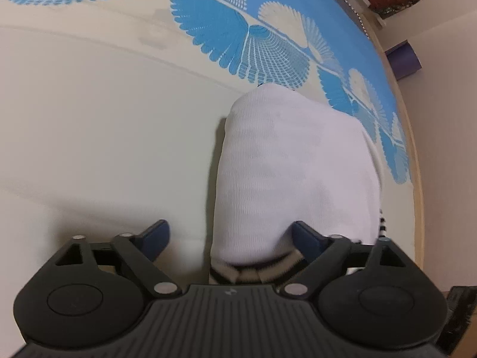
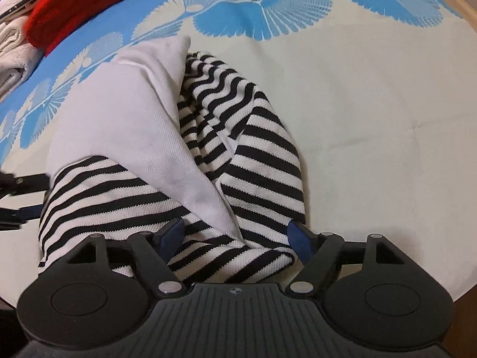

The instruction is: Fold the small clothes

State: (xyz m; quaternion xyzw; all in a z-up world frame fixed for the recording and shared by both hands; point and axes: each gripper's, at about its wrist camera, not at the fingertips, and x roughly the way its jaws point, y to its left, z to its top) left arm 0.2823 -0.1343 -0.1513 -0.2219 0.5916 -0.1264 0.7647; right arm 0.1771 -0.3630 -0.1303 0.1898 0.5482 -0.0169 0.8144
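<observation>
Striped garment [image 2: 244, 155] lies between the spread right claw [image 2: 235, 238].

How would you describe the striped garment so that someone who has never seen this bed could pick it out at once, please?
Start from the bed sheet, cream with blue fan shapes. In its cream middle, straight ahead of the right gripper, lies a crumpled garment. It alone has black and white stripes with a plain white inside; the red knit and the white folded cloth lie apart at the far edge.
</observation>
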